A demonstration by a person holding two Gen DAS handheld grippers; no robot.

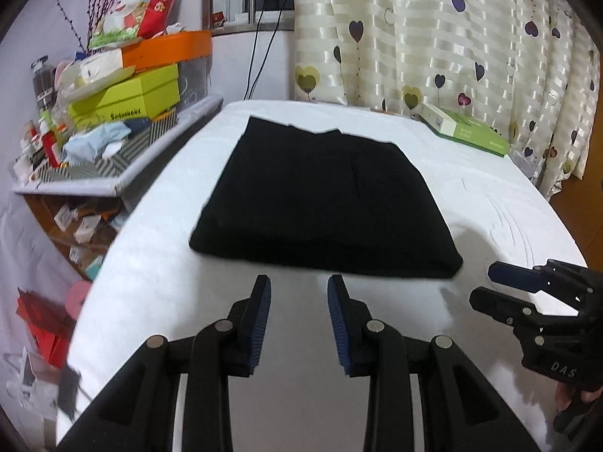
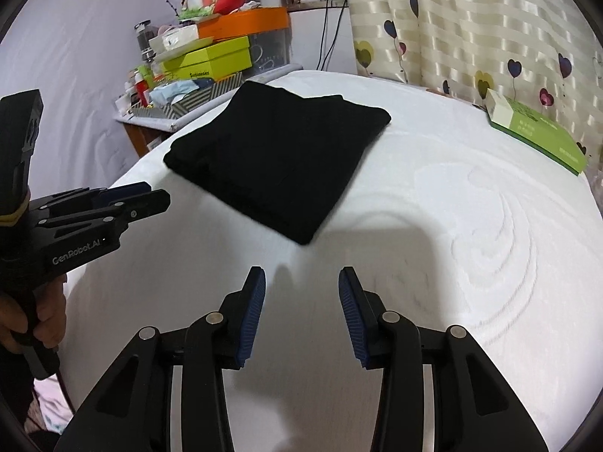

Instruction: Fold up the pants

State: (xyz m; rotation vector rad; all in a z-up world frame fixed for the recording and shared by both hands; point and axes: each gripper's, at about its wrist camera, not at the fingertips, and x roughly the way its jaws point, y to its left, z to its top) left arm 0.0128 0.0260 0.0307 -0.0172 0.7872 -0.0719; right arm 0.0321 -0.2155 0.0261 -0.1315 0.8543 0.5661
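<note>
the black pants (image 1: 320, 203) lie folded into a thick rectangle on my white bed (image 1: 150, 282), flat, with no leg trailing out. they sit ahead of both my tongs, toward the far half of the bed.

my left tongs (image 1: 299, 286) hang just short of the near edge of the pants, not touching them. the two blue pads (image 1: 264, 324) stand apart with bare sheet showing between them, so this pair is released and grasping nothing. the near fold of the pants runs across just beyond the tips, stretching further right than left.

my right tongs (image 2: 301, 278) sit near the right corner of the pants, also apart from the cloth. the pads are spread and nothing is between them, so they are released too. from this view the pants lie ahead and to the left, their near corner pointing toward the gap between the fingers.

each pair shows in the other's view, side by side above the near part of the bed.

a green box (image 2: 535, 128) lies at the far right of the bed, well apart from the pants. a cluttered shelf (image 1: 113, 143) stands at the far left beside the bed. a heart-print curtain (image 1: 452, 37) hangs behind.
</note>
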